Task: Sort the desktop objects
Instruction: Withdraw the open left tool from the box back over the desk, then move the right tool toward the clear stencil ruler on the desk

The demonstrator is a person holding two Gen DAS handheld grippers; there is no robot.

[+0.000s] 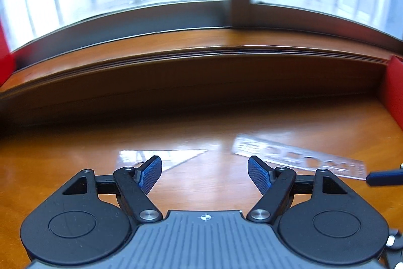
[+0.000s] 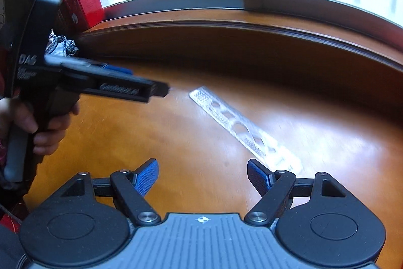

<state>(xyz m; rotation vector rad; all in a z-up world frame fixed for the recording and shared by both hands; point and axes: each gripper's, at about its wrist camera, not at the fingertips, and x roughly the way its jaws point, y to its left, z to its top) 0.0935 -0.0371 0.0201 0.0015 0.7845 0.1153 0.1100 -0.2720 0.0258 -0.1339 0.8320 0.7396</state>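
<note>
A clear plastic stencil ruler (image 2: 241,127) lies flat and slanted on the wooden desk (image 2: 176,143); the left wrist view shows the ruler (image 1: 299,155) ahead on the right. A clear triangular set square (image 1: 163,156) lies just beyond my left gripper's left finger. My left gripper (image 1: 204,163) is open above the desk with nothing between its blue pads. My right gripper (image 2: 202,165) is open too, empty, with the ruler's near end just past its right finger. From the right wrist view my left gripper (image 2: 151,87) shows side-on, held by a hand (image 2: 45,127).
A raised wooden window sill (image 1: 201,42) and a window run along the desk's far edge. A red box (image 2: 83,4) stands on the sill at the left, with blue denim cloth (image 2: 60,46) below it. Another red object (image 1: 394,92) borders the desk on the right.
</note>
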